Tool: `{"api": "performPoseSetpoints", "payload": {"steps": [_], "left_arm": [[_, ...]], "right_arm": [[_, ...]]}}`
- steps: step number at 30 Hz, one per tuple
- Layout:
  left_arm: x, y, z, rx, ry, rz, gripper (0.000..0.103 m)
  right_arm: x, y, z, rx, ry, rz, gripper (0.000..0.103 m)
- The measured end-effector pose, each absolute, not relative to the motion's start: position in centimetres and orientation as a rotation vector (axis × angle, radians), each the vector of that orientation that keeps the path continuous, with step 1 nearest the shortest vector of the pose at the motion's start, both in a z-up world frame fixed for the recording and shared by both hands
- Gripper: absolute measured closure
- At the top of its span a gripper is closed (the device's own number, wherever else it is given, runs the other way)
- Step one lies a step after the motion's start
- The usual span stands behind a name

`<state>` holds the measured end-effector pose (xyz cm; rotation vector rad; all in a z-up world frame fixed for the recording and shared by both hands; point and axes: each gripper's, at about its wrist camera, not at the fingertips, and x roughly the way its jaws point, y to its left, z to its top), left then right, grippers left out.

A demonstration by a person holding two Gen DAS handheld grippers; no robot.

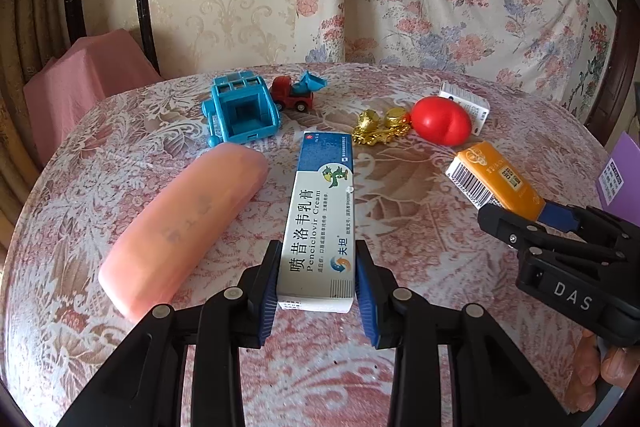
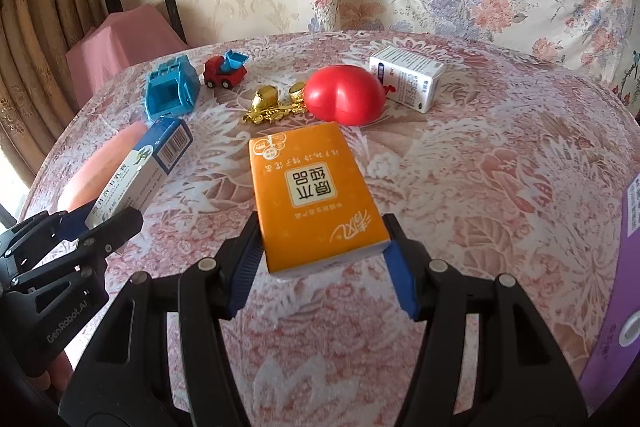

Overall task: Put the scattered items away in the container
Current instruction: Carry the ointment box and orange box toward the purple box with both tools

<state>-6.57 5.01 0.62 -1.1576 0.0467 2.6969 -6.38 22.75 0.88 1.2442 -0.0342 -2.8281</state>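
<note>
Left gripper (image 1: 316, 291): was held low over the round table with the pink-and-white lace-patterned cloth (image 1: 400, 211), fingers pointing away from the person; its blue-padded jaws were pressed against both long sides of the white-and-blue cardboard cream box (image 1: 320, 223), gripped at its near end.

Right gripper (image 2: 324, 267): was held level, right of the cream box (image 2: 140, 179); its jaws were closed onto the near end of the flat orange tissue packet (image 2: 316, 195), which was lifted clear of the cloth (image 2: 480, 187).

Hand: only fingertips (image 1: 592, 379) were seen below the right gripper (image 1: 532, 223) in the left wrist view.

Pink oblong soft case (image 1: 184, 223): lay just left of the cream box.

Blue plastic toy cab (image 1: 240, 111): sat beyond the cream box, to its far left, with the small red-and-blue toy truck (image 1: 296, 93) just beside it.

Gold-coloured ornament (image 1: 380, 129): rested beyond the cream box, slightly right, touching the red plastic heart-shaped item (image 1: 440, 121).

White printed carton (image 1: 468, 105): stood behind the red item, farthest right of the cream box.

Purple container (image 2: 624, 287): only its edge was seen, far right of the cream box; its contents could not be told.
</note>
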Motion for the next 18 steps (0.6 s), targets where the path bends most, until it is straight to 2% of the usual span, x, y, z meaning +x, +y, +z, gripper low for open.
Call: {"api": "performPoseSetpoints", "payload": {"steps": [18], "left_arm": [[-3.5, 6.7, 3.9, -1.054, 0.080, 2.667, 0.069]], "right_arm": [[-1.7, 25.6, 4.6, 1.165, -0.104, -2.905, 0.042]]}}
